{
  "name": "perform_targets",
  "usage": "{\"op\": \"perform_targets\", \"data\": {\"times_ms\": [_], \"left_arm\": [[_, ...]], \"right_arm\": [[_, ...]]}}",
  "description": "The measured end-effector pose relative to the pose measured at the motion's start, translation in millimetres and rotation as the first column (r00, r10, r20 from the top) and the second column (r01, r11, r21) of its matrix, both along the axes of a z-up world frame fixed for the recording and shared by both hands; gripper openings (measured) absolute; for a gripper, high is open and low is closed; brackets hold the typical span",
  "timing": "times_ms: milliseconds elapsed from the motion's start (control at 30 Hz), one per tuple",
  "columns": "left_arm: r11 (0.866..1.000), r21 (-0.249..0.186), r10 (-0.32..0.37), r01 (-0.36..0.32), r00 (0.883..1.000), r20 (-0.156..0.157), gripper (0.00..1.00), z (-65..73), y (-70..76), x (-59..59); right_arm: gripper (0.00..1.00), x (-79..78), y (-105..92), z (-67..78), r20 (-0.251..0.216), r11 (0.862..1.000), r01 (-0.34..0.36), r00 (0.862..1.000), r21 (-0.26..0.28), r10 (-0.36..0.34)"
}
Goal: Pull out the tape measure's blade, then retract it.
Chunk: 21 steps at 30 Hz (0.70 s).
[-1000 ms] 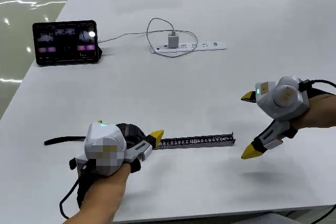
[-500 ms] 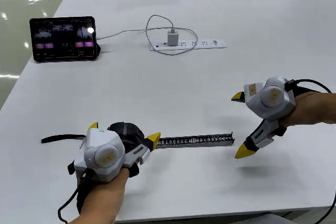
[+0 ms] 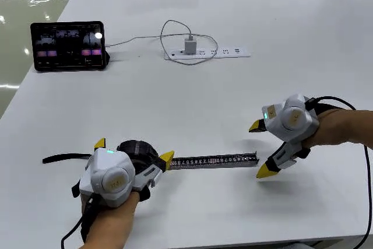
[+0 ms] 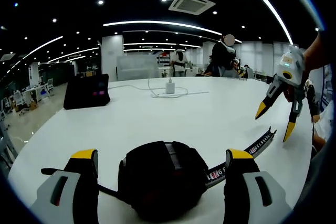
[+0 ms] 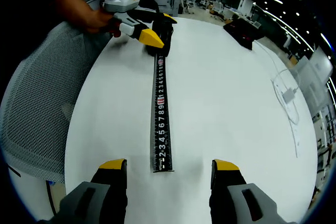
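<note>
1. Tape measure case (image 3: 138, 151), black and round, lies on the white counter (image 3: 175, 103) near its front edge, with a black strap (image 3: 65, 157) trailing off to the left.
2. The blade (image 3: 213, 160) is drawn out of the case and lies flat on the counter, running rightward with its numbers facing up.
3. The left claw (image 3: 134, 150) is spread, one yellow-tipped jaw on either side of the case. In the left gripper view the case (image 4: 160, 179) sits between the jaws with a gap on each side, and the blade (image 4: 260, 144) runs out beside the right-hand jaw.
4. The right claw (image 3: 259, 148) is also spread, at the free end of the blade. In the right gripper view the blade (image 5: 160, 114) ends between the two jaw tips, touching neither.
5. From the left gripper view the right claw (image 4: 274, 123) hangs tips-down over the blade's far end.
6. Farther back on the counter stand a dark tablet (image 3: 70, 46) and a white power strip (image 3: 210, 53) with a charger (image 3: 191, 45) plugged in, its cable looped.
</note>
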<state>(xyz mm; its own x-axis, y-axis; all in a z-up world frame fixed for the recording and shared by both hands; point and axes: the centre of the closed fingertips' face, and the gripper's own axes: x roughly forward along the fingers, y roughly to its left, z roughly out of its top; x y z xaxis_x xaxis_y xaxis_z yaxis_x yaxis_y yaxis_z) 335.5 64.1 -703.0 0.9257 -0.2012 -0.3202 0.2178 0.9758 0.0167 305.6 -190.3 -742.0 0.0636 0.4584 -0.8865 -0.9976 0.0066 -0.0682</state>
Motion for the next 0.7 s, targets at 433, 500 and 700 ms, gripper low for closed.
{"op": "perform_targets", "data": {"times_ms": [433,500,700], "left_arm": [[1.000,-0.005,0.009,-0.009,0.999,-0.031,0.99,-7.6,2.6,-0.5],[1.000,-0.003,0.007,-0.007,0.999,-0.035,0.99,-8.4,2.3,-0.9],[1.000,-0.005,0.013,-0.013,0.999,-0.037,0.99,-8.5,4.3,-0.7]], "right_arm": [[0.36,-0.1,-2.0,-6.1,-0.015,0.999,-0.013,1.000,-0.052,0.012],[0.35,-0.8,-3.1,-8.2,-0.013,0.998,-0.025,1.000,-0.062,0.024],[0.31,-3.4,-3.4,-9.3,-0.018,0.997,-0.038,0.999,-0.072,0.036]]}}
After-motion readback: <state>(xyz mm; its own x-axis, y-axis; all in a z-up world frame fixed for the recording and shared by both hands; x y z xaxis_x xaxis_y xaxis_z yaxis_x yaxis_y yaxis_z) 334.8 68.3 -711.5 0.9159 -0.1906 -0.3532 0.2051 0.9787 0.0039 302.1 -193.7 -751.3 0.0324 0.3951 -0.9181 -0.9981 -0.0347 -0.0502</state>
